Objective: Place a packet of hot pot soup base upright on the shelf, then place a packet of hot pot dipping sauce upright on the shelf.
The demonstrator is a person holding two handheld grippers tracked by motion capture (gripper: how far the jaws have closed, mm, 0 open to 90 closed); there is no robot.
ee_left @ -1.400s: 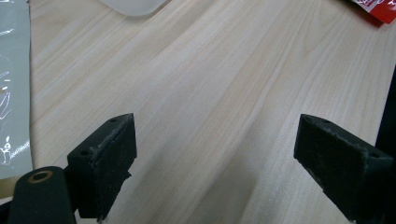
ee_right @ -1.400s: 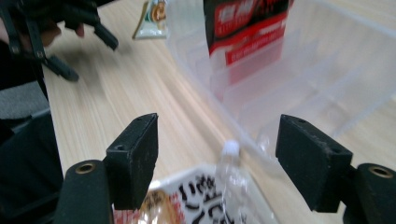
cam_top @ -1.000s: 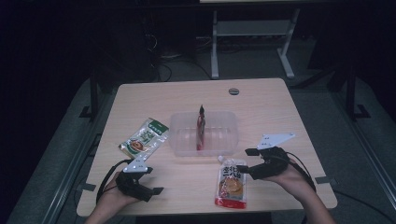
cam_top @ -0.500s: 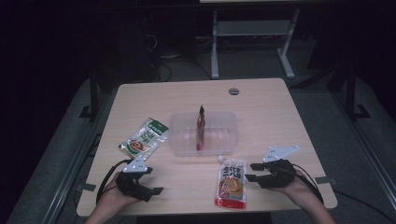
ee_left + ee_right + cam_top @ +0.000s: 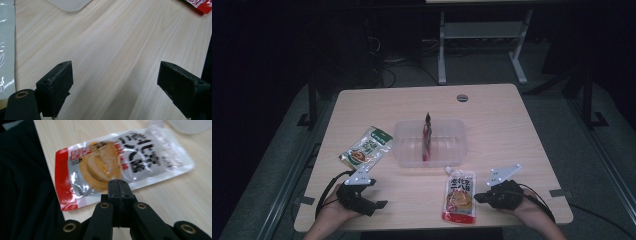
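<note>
At the lower right of the high view, the right gripper (image 5: pixel 478 198) is seen with its jaws just closed fully together on nothing, beside the red-edged pouch (image 5: pixel 460 195) lying flat near the desk (image 5: pixel 512 125) front edge. The left gripper (image 5: pixel 379 204), lower left, is held wide open and empty over bare wood. Farther back, a clear tub (image 5: pixel 430 143) and a green pouch (image 5: pixel 366 148) are set mid-desk.

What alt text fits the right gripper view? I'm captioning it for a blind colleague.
The right gripper has its two black jaws shut together with nothing between them, just in front of a silver and red food pouch lying flat on the light wooden table. The edge of a clear plastic container shows at the top right.
</note>
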